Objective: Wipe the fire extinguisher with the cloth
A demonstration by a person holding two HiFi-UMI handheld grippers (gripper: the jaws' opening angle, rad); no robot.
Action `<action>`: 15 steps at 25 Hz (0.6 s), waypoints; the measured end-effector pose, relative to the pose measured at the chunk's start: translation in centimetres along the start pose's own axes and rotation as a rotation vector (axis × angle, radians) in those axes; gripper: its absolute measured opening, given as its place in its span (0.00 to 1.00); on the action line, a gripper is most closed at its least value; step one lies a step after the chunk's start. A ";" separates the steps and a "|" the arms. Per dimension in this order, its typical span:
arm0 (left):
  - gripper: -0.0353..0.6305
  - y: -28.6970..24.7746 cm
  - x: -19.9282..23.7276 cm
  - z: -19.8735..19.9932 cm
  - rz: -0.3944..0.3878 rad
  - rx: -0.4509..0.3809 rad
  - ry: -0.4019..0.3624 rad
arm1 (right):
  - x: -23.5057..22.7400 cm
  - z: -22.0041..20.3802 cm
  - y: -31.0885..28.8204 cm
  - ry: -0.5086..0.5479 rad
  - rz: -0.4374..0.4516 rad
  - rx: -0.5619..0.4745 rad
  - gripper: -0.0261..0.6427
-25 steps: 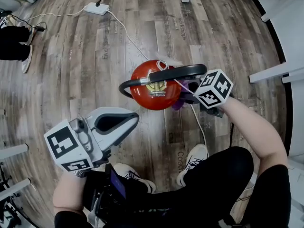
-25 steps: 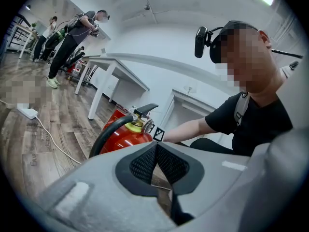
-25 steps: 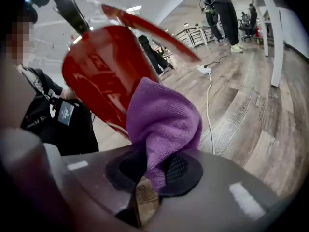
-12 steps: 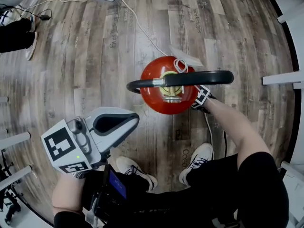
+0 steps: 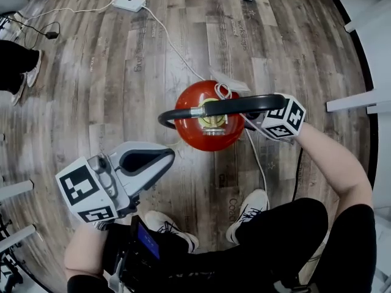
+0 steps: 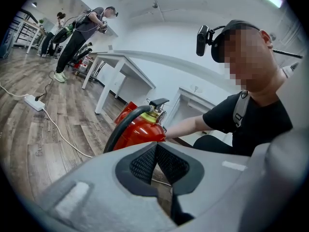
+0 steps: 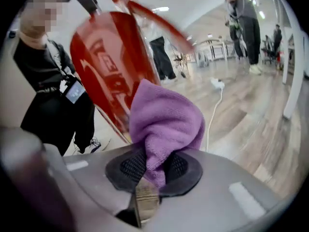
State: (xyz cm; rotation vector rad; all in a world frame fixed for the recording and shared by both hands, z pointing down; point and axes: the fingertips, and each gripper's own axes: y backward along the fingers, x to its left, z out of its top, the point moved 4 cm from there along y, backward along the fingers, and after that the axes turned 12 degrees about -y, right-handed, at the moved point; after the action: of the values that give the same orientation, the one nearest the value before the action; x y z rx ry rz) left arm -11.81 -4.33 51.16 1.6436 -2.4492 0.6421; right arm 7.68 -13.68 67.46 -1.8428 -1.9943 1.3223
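1. Pinches purple cloth (image 7: 164,124) in right gripper (image 7: 153,170): jaws narrow, clamped on a bunched fold, with the bulk puffed out ahead as a wiping pad.
2. Sets that pad against the red body of the fire extinguisher (image 5: 204,118), on its right side. Looks to be touching in the right gripper view. Probably mid-wipe on the cylinder wall.
3. Leaves the extinguisher standing upright on the wood floor (image 5: 91,90), centre of scene, just far of the white shoes (image 5: 247,209). Lets the black hose (image 5: 168,116) loop off its left side.
4. Holds left gripper (image 6: 155,163) at near left, well apart from the extinguisher, jaws together on nothing. Likely parked. Not steadying the cylinder, so a hard sideways push could tip it.
5. Writing: can't read anything.
   - Shows pale label marks on the red body, smeared in the right gripper view.
   - Shows faint print on some floor planks, illegible.
   - Has a white tag (image 5: 231,81) at the neck, no legible text.
   - Carries only black-and-white square patterns on the marker cubes (image 5: 282,119), no letters.
6. Leaves white power strip (image 5: 129,3) and its cable at far left, clear of the work.
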 end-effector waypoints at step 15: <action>0.05 0.1 -1.2 0.5 -0.001 -0.016 -0.033 | 3.0 9.3 8.1 0.311 -0.103 0.002 0.13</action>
State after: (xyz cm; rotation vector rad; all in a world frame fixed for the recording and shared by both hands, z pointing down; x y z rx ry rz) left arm -11.34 -3.48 50.30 1.6628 -2.4699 0.5987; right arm 7.32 -16.81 55.14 -1.7889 -1.8928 0.9423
